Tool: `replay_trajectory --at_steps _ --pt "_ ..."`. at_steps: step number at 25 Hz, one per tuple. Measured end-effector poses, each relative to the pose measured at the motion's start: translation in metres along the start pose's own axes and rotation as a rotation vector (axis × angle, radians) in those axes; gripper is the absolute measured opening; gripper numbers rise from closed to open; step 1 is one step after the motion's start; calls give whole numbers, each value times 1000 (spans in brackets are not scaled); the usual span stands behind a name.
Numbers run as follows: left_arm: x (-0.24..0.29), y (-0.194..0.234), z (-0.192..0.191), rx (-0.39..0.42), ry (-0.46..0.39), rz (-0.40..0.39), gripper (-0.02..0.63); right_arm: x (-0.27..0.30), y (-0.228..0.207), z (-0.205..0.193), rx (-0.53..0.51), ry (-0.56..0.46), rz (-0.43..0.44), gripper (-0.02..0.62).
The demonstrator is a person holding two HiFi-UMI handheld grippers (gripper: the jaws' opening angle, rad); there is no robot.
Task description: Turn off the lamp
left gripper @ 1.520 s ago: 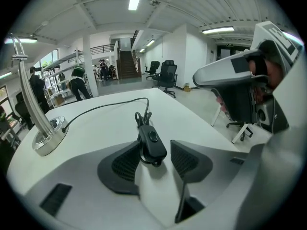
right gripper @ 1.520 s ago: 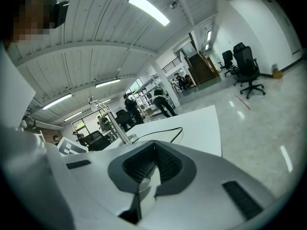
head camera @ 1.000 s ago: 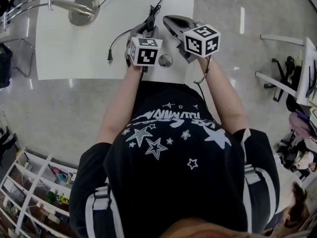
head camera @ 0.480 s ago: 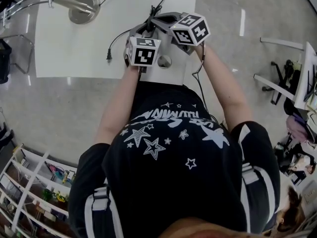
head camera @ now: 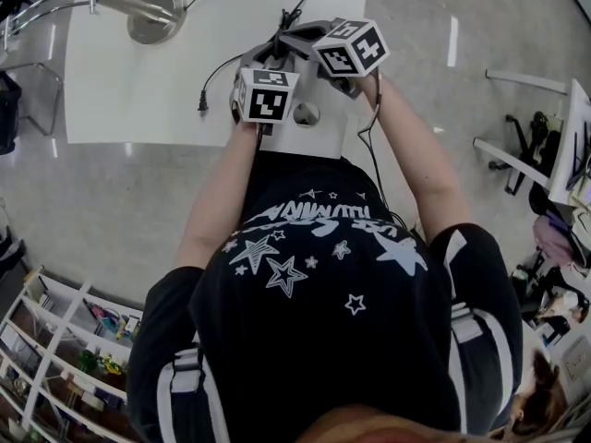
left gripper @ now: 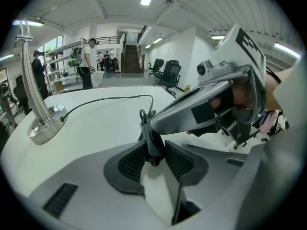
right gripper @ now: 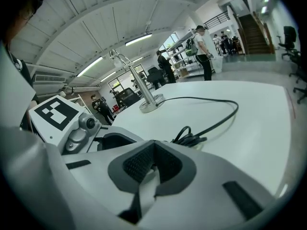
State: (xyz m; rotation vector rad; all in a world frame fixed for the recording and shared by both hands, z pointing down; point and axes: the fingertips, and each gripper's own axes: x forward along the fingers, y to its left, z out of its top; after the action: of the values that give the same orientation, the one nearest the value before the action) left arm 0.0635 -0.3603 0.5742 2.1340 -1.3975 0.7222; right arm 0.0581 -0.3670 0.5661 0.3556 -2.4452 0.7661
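**Switch pinned in the left, right one lined up for the press**

The lamp [head camera: 153, 17] sits way off at the far left corner of the white surface [head camera: 138, 90], well apart from both my hands, so I'm not reaching for it. What matters is the inline switch [left gripper: 149, 137] on its cord [left gripper: 110, 98]. That little dark block is clamped between the pads of my left hand-held gripper [left gripper: 154, 156], close to the near edge of the surface. Its long axis runs away from me along the jaws. The cord loops out of its far end and trails off left to the lamp base.

My right hand-held gripper [right gripper: 152, 157] has its jaws together with nothing in them, so it's basically a blunt nose. In the left gripper view it comes in from the right and a bit above, with its tip right at the far upper end of the switch. I can't tell whether it's actually touching. In its own view the switch hides under its nose, and only the cord loop shows just ahead.

So the switch lies just left of and below the right tip. The left is the anchor and the right is the one that has to press. My guess is a short push down and leftward onto the block. I'd worry about the block pivoting in the pads. I can't tell from here if the lamp is lit.
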Motion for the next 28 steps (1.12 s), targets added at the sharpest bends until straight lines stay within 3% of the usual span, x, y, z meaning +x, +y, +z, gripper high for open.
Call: replay_trajectory --at_steps 7,16,28 --pt "0 1 0 2 -3 1 146 2 -4 -2 112 -43 31 6" --pt "1 2 -1 -30 -7 -12 146 1 -4 -1 120 -73 3 6" --pt "2 2 -4 -35 -10 4 147 -43 4 10 181 -229 -49 6"
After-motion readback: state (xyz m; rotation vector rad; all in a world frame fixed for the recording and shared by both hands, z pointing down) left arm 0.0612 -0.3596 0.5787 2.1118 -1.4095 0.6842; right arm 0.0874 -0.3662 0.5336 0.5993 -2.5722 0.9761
